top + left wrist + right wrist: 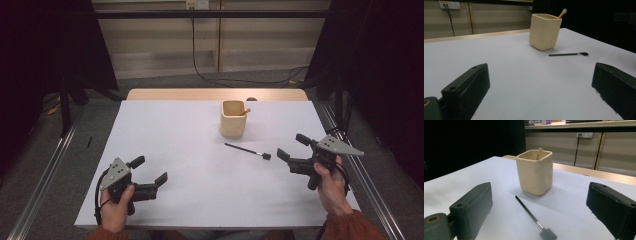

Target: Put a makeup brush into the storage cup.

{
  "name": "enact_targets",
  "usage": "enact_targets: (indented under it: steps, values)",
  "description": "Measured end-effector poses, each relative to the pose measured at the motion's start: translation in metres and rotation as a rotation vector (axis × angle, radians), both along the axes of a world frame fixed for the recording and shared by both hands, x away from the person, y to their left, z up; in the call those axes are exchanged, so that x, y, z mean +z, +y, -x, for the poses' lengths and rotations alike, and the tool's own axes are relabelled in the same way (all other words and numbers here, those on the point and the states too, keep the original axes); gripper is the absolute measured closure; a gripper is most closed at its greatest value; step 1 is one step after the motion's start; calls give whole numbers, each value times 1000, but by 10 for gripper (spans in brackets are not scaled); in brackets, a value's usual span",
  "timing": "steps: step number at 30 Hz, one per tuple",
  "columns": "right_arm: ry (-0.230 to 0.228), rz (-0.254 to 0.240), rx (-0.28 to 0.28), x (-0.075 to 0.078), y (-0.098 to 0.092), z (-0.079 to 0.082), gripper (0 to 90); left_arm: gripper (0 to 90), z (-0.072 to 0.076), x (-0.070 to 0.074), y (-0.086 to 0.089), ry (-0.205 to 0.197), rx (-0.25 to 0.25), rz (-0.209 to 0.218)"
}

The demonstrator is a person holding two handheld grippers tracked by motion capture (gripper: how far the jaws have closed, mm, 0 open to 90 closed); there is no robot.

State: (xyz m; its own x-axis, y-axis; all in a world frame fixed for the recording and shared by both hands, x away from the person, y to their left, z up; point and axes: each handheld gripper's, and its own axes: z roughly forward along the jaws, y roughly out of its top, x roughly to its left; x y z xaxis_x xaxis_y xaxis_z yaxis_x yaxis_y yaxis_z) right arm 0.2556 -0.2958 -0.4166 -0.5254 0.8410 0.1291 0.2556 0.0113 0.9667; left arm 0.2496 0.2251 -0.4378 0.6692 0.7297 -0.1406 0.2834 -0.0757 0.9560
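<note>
Brush [247, 150]: we observe a thin black-handled tool with a small dark square head, lying flat on the white desk [190, 165] surface. In the high view its long axis runs diagonally, with the handle end toward the far left and the head end toward the near right, pointing at the right gripper [290, 147]. It lies just in front of the cup [233, 119], apart from it, and nothing rests on or against it.

In the right gripper view the brush [533, 217] sits between the two black jaws, head end nearest the camera, handle tip directed toward the base of the cup [535, 172]. We see no contact between the jaws and the brush. In the left gripper view the brush [568, 54] lies crosswise, well beyond the jaws, to the right of the cup [545, 31].

Surroundings: the beige, square-sided cup stands upright on the far half of the desk. No object stands between the right gripper and the brush.

Container contents: the cup holds one light wooden stick [539, 153], leaning against the rim, with its rounded tip projecting above it. We cannot tell what else is inside.

Gripper state: the left gripper [150, 173] is released, jaws spread wide, held at the near left of the desk and well apart from the brush. The right gripper is likewise released, jaws spread and empty, near the head of the brush.
</note>
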Motion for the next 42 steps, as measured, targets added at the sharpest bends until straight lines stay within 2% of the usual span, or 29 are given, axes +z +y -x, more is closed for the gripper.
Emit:
enact_targets:
  steps: [7, 10, 12, 14, 19, 23, 29, 35, 39, 42]
  values:
    - [11, -10, -28, -5, -8, 23, 48, 16, 5, 1, 2, -6, 1, 1]
    - [-2, -19, -48, -7, -13, 33, 46, 16, 7, 0, 2, -8, 0, -2]
    - [-4, -26, -53, -10, -15, 38, 45, 16, 7, 0, 2, -8, 1, 2]
    - [5, -25, -47, -12, -15, 40, 43, 16, 7, 2, -1, -9, 23, 28]
    - [14, -21, -30, -13, -14, 39, 38, 16, 8, 0, -5, -10, -9, 2]
    - [3, -19, -28, -12, -13, 39, 38, 16, 8, 0, -1, -10, 3, 14]
    - [10, -22, -25, -12, -12, 39, 35, 16, 7, -1, -1, -7, -3, 3]
    - [6, -18, 9, -9, -10, 37, 19, 16, 6, 0, -4, -10, -10, -8]
    - [2, -16, 28, -6, -7, 33, 16, 16, 5, -1, -5, -10, -25, -21]
    - [-6, -4, 26, -3, -4, 24, 29, 16, 4, -1, -5, -10, -24, -15]
